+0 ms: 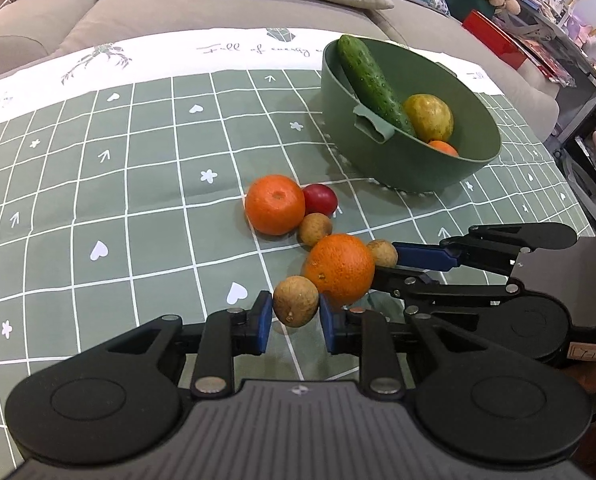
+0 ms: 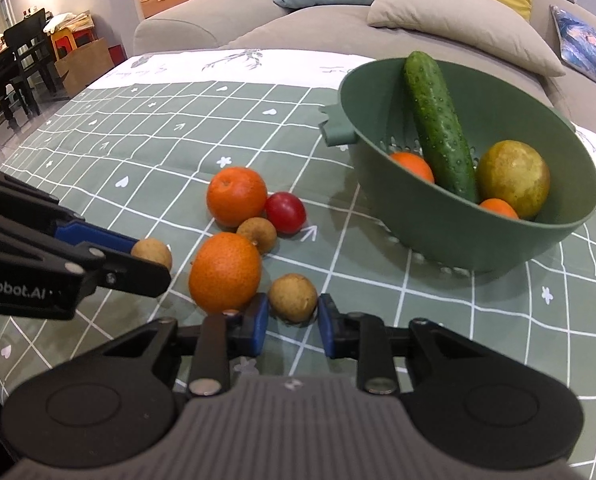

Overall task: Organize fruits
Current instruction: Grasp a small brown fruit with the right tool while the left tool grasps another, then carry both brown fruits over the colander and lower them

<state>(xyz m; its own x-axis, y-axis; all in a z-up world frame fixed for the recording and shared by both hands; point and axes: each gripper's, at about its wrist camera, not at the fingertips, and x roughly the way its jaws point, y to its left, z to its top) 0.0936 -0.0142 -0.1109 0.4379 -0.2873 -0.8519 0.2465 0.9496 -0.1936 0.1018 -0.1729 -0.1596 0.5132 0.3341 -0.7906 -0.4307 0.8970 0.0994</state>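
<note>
Several fruits lie in a cluster on the green checked tablecloth: two oranges [image 1: 274, 204] [image 1: 339, 268], a red plum [image 1: 319, 199] and three small brown longans. My left gripper [image 1: 296, 316] is shut on one longan [image 1: 296, 301]. My right gripper [image 2: 293, 312] is shut on another longan [image 2: 293, 297], beside the near orange [image 2: 225, 271]. The third longan [image 2: 256, 233] lies between the oranges. A green colander bowl [image 2: 437, 216] at the right holds a cucumber [image 2: 437, 124], a yellow-green fruit [image 2: 513, 178] and two small oranges.
A grey sofa [image 2: 317, 24] with cushions runs behind the table. Cluttered shelves [image 1: 553, 20] stand at the right in the left wrist view. A dining table and chairs [image 2: 10, 56] stand at the far left in the right wrist view.
</note>
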